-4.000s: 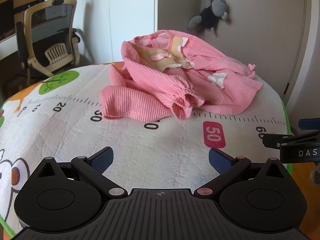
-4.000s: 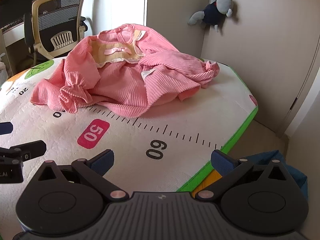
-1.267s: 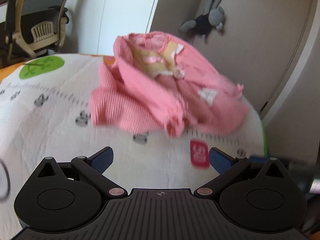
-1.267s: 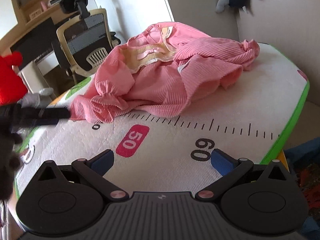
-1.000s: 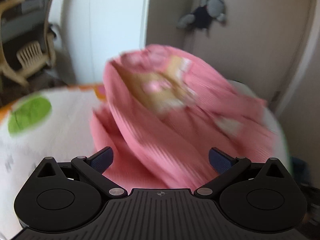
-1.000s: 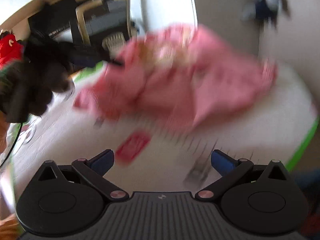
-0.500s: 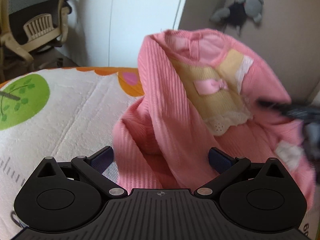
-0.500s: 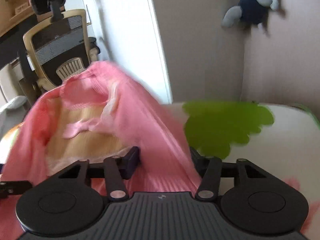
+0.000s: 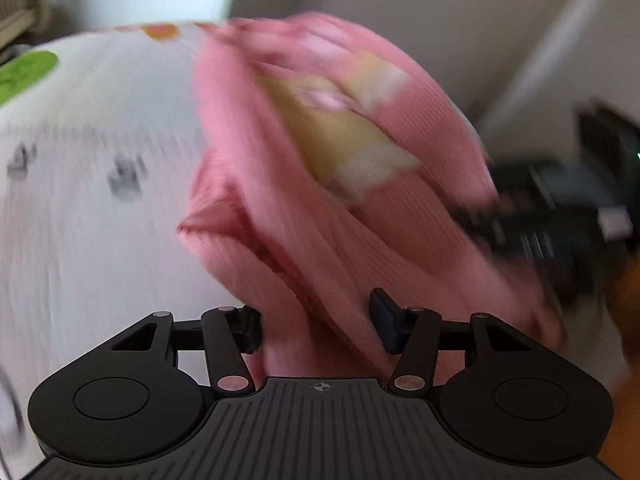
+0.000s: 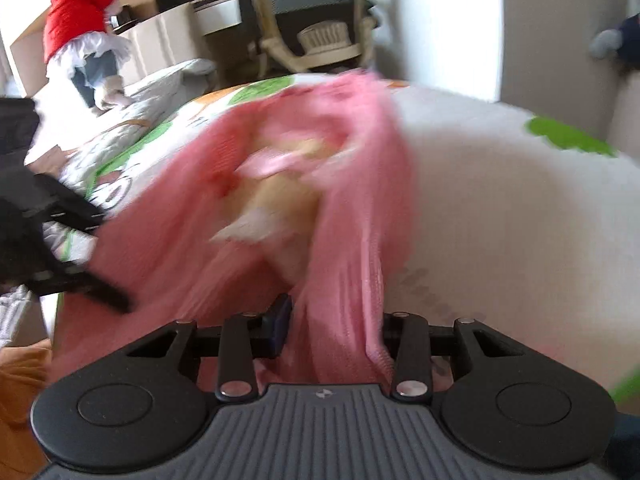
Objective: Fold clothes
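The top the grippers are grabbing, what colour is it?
Pink, ribbed, with a yellowish front panel. The left wrist view shows the top best.

Motion blur smears pink garment [image 9: 320, 168] and mat numbers [image 9: 124, 176]; right gripper's far pad probably buried under fabric folds.

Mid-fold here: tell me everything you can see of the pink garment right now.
The pink garment is a small ribbed knit top with a cream-yellow front panel, pale lace trim and a little pink bow. It is bunched and drawn up off the printed mat, blurred by motion. Its fabric runs between the fingers of both the left gripper and the right gripper, whose jaws have just been closing; the right's press on it, while the left's contact is unclear.
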### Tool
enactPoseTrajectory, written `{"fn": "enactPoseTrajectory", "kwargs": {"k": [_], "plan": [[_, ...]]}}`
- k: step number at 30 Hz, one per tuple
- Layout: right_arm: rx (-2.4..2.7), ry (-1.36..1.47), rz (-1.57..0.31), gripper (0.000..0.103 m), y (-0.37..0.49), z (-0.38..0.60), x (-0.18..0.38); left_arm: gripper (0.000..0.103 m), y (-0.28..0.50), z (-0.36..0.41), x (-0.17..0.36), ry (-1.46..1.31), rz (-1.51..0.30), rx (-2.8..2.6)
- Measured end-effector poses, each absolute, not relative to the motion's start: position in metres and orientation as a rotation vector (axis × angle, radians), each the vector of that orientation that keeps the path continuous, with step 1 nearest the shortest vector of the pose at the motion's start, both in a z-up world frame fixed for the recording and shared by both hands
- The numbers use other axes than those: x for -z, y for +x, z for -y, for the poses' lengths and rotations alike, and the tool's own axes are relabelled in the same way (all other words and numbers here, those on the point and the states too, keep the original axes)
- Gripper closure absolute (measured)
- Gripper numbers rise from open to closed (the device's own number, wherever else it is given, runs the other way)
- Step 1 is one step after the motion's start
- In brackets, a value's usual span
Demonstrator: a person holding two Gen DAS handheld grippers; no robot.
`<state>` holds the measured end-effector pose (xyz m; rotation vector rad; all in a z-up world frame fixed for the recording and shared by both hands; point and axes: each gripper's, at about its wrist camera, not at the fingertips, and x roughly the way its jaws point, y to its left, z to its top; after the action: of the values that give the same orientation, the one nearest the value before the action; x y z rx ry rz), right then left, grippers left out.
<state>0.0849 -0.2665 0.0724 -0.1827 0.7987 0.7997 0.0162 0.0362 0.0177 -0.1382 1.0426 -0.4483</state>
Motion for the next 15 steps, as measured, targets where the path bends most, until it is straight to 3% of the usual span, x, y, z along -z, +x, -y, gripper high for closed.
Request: {"fn": "enactPoseTrajectory", "kwargs": {"k": [2, 4, 6, 8, 11, 12, 13, 15], "plan": [[-0.759, -0.173, -0.736, 0.065, 0.082, 0.277, -0.083, 0.039, -0.003, -0.036, -0.029, -0.120, -1.026, 0.429], [-0.737, -0.166, -0.692, 0.065, 0.080, 0.283, -0.093, 0.024, -0.007, -0.041, -0.043, -0.130, -0.977, 0.374], [-0.744, -0.197, -0.683, 0.065, 0.079, 0.280, -0.094, 0.016, 0.001, -0.041, -0.051, -0.170, -0.942, 0.334], [-0.743, -0.304, -0.701, 0.066, 0.084, 0.266, -0.084, 0.015, 0.011, -0.036, -0.050, -0.192, -0.937, 0.324], [-0.734, -0.609, -0.607, 0.082, 0.077, 0.233, -0.074, 0.023, 0.025, -0.024, -0.036, -0.173, -0.970, 0.291], [-0.722, -0.677, -0.551, 0.087, 0.079, 0.230, -0.080, 0.035, 0.027, -0.021, -0.032, -0.160, -0.978, 0.276], [-0.674, -0.739, -0.471, 0.087, 0.086, 0.226, -0.089, 0.041, 0.027, -0.021, -0.032, -0.149, -0.974, 0.270], [-0.497, -0.867, -0.281, 0.085, 0.108, 0.223, -0.100, 0.044, 0.025, -0.026, -0.036, -0.142, -0.957, 0.259]]}}
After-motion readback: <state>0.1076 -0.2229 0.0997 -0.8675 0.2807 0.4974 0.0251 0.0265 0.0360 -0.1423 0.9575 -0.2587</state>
